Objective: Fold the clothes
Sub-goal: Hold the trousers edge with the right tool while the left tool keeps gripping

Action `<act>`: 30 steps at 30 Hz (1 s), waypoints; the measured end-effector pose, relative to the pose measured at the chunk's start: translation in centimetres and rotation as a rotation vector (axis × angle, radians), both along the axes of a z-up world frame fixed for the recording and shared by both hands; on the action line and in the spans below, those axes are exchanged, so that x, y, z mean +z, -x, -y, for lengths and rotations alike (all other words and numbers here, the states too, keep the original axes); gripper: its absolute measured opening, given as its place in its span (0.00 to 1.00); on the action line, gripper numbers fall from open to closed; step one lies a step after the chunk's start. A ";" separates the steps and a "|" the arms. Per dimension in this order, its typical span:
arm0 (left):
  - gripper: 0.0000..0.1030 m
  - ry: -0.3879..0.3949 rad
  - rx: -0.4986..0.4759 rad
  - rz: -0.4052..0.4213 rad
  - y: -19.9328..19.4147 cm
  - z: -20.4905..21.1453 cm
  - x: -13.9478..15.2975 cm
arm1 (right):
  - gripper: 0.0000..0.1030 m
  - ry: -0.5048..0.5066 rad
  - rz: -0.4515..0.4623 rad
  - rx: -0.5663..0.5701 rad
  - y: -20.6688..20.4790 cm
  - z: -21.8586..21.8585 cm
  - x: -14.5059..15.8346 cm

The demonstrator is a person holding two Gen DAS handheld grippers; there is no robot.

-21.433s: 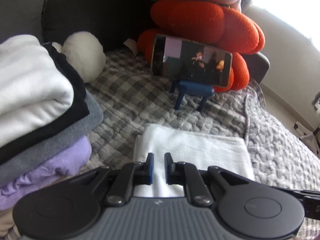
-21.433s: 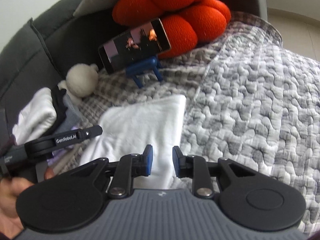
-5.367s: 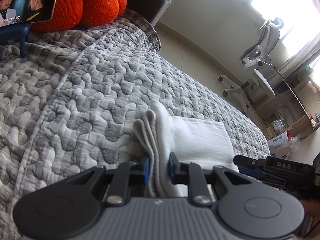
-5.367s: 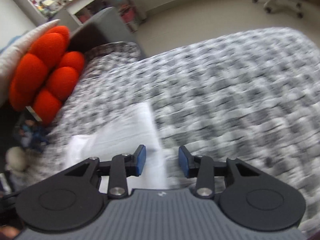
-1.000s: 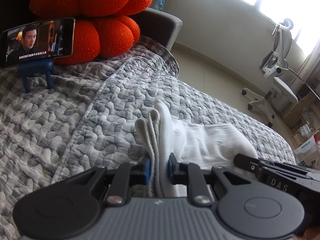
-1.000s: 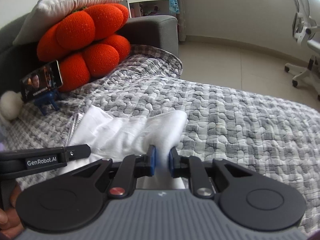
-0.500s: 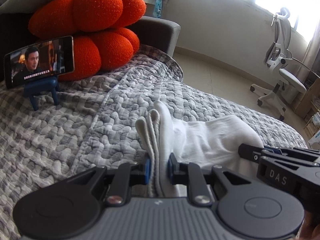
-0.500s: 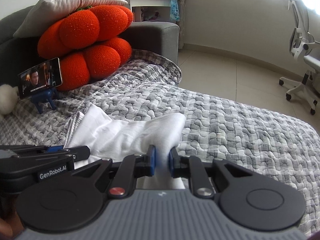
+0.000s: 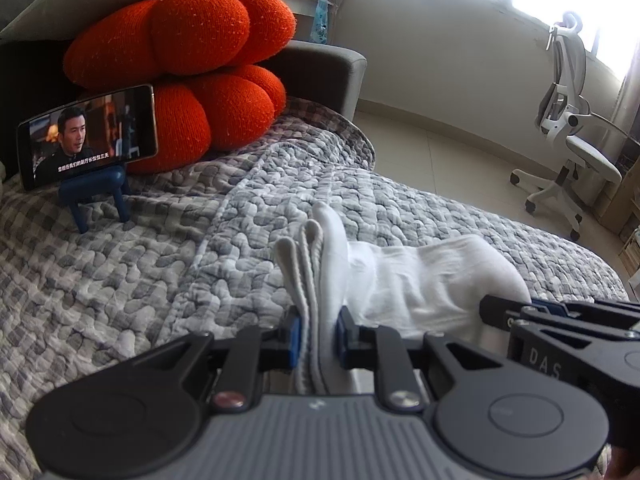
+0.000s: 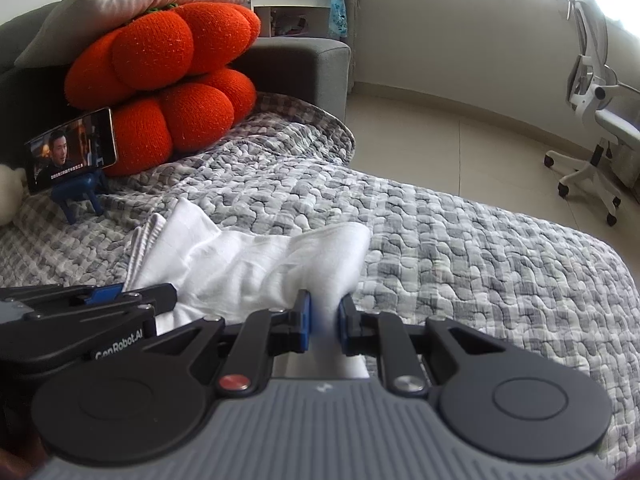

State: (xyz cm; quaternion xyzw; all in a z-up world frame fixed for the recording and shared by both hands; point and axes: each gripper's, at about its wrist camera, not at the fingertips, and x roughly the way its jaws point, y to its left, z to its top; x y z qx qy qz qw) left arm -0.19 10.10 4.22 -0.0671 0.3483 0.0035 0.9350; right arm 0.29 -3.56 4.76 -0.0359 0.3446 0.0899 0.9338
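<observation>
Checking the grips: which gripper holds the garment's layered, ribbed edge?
The left gripper: ribbed layers of the white garment fan between its pads; the right gripper pinches plain cloth.

Both wrist cameras look closely down their fingers, sharing the quilt (image 9: 120,280) and orange cushion (image 10: 168,80).

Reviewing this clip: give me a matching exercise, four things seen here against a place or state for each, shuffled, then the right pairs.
Things:
1. white garment
2. phone
3. orange cushion
4. office chair

Places or states:
A. on the floor by the window
B. propped on a blue stand
C. pinched by both grippers
D. behind the phone, against the sofa

Pairs: 1-C, 2-B, 3-D, 4-A
</observation>
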 end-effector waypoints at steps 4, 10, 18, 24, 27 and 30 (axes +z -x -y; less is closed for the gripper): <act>0.17 -0.026 -0.003 0.015 0.1 0.3 0.2 | 0.17 0.004 -0.007 -0.014 0.1 -0.1 0.0; 0.17 -0.068 0.001 0.040 0.3 0.8 0.5 | 0.17 -0.009 -0.004 -0.011 0.3 -0.2 0.0; 0.18 -0.098 0.009 0.066 0.6 1.0 0.7 | 0.17 -0.012 -0.004 -0.012 0.3 -0.2 0.0; 0.18 -0.116 0.021 0.078 0.8 1.2 1.0 | 0.17 -0.013 -0.003 -0.012 0.3 -0.2 -0.1; 0.18 -0.116 0.026 0.069 0.8 1.1 0.9 | 0.17 -0.012 -0.003 -0.012 0.4 -0.4 0.2; 0.18 -0.116 0.031 0.056 0.7 1.0 0.9 | 0.17 -0.012 -0.002 -0.013 0.4 -0.6 0.4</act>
